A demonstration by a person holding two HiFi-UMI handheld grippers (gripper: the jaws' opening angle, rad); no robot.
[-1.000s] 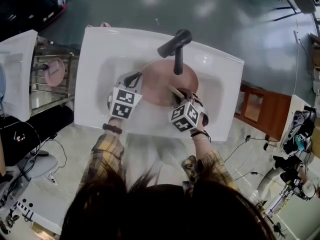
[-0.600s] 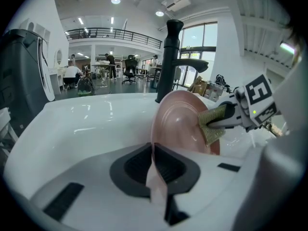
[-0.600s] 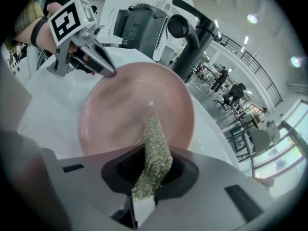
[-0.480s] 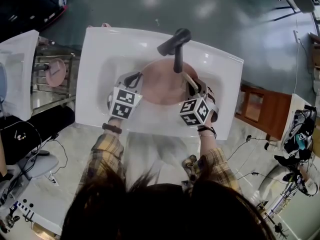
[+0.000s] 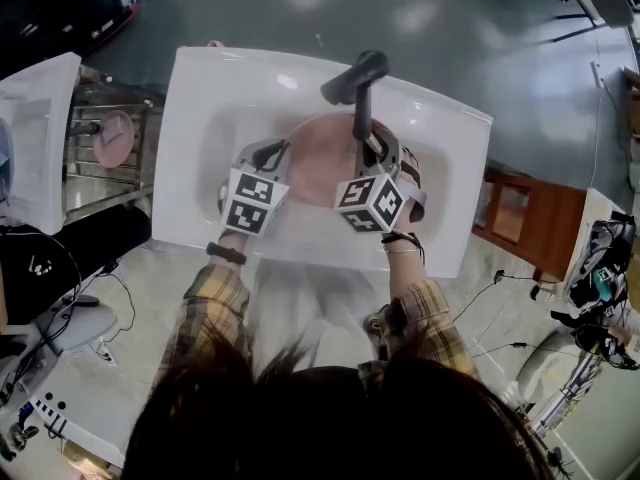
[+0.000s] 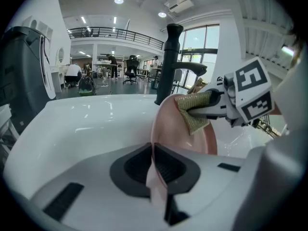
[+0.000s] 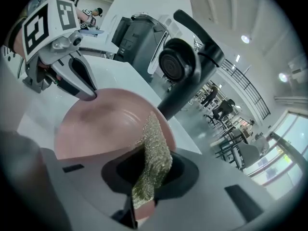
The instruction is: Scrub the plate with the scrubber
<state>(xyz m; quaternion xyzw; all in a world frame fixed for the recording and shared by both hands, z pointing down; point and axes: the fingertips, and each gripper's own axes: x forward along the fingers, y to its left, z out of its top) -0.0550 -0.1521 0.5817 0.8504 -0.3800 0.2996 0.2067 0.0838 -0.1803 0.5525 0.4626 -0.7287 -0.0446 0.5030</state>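
A pink plate (image 5: 320,158) stands tilted in the white sink (image 5: 230,88). My left gripper (image 5: 275,153) is shut on its left rim; in the left gripper view the rim (image 6: 178,134) runs between the jaws (image 6: 153,150). My right gripper (image 5: 375,153) is shut on a gold mesh scrubber (image 7: 154,162). The scrubber (image 6: 195,112) lies against the plate's upper right part, just below the black faucet (image 5: 357,83). In the right gripper view the plate's face (image 7: 101,124) spreads out behind the scrubber, with the left gripper (image 7: 84,83) at its far edge.
The faucet's spout (image 7: 185,66) hangs close over the plate and the right gripper. A second pink plate (image 5: 108,140) sits on a metal rack left of the sink. A wooden stand (image 5: 525,218) stands to the right, and cables lie on the floor.
My right gripper with the scrubber moved from the plate's lower right, out to the right, then up along the plate toward the faucet. The left gripper and plate stayed still.
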